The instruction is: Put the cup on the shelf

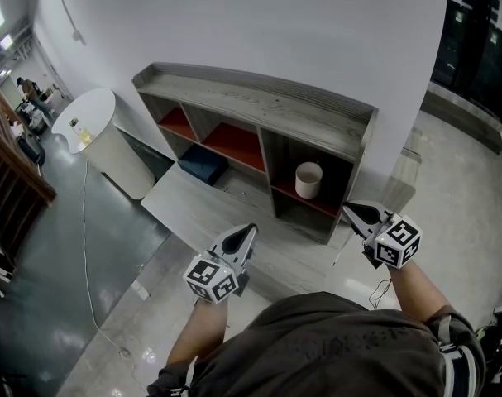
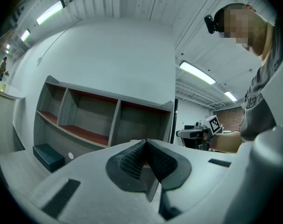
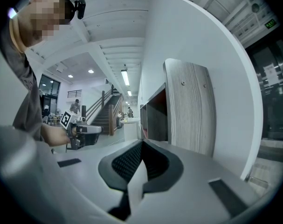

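A white cup [image 1: 308, 179] stands upright on the red board inside the right compartment of the low grey shelf [image 1: 259, 102]. My left gripper [image 1: 247, 231] is held in front of the shelf, below and left of the cup, jaws shut with nothing between them. My right gripper [image 1: 350, 210] hangs just right of the cup's compartment, near the shelf's end panel [image 3: 190, 108], also shut and empty. In the left gripper view the shelf [image 2: 99, 120] fills the middle and the right gripper [image 2: 197, 133] shows at the right. The left gripper [image 3: 83, 130] shows in the right gripper view.
A dark blue box [image 1: 203, 163] lies on the floor under the shelf's middle compartment. A white round table [image 1: 93, 122] with a cable trailing over the floor stands to the left. A wooden stair rail [image 1: 11, 172] runs along the far left. Glass doors [image 1: 474, 40] stand at right.
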